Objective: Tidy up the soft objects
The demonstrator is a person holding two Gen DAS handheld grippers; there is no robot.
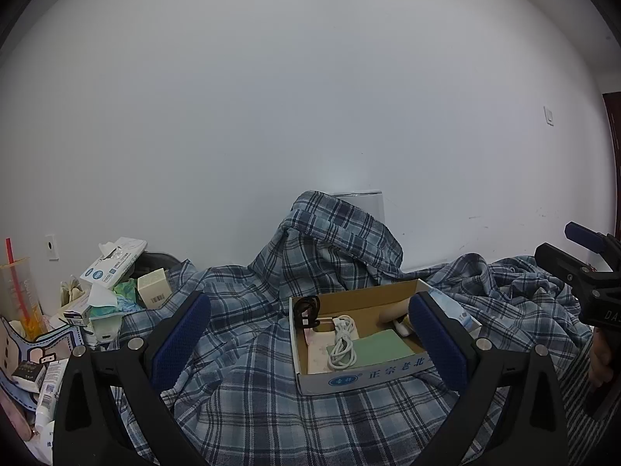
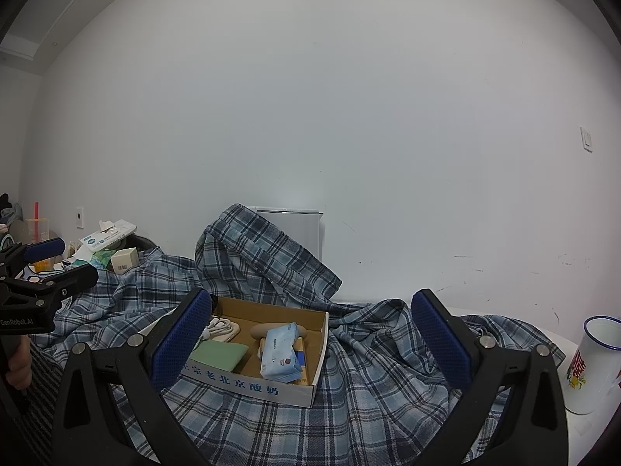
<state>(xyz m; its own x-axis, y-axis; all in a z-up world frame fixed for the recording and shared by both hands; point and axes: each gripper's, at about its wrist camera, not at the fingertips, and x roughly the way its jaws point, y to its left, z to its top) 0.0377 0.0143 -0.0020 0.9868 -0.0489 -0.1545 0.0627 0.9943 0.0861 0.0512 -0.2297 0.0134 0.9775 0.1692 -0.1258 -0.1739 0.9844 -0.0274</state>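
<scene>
Both held wide open and empty above a rumpled blue plaid shirt (image 1: 248,349) spread over the surface: left gripper (image 1: 310,338) hovering with the shirt's cloth directly between and below its fingers, right gripper (image 2: 310,334) likewise poised over the cloth. Sitting on top of the shirt, an open cardboard box (image 2: 287,388), just ahead of the left gripper's right finger and beside the right gripper's left finger. Inside the box: a coiled white cable (image 1: 343,343), a green pad (image 2: 219,354), a blue tissue packet (image 2: 281,351). Behind the box, a hump of shirt draped up over something against the white wall (image 2: 349,116). Off to the left, a clutter of small boxes and a tissue pack (image 1: 110,266), plus a plastic cup with a red straw (image 1: 17,291). At the far right, a white enamel mug (image 2: 594,365) just beside the shirt's edge on bare white tabletop.
</scene>
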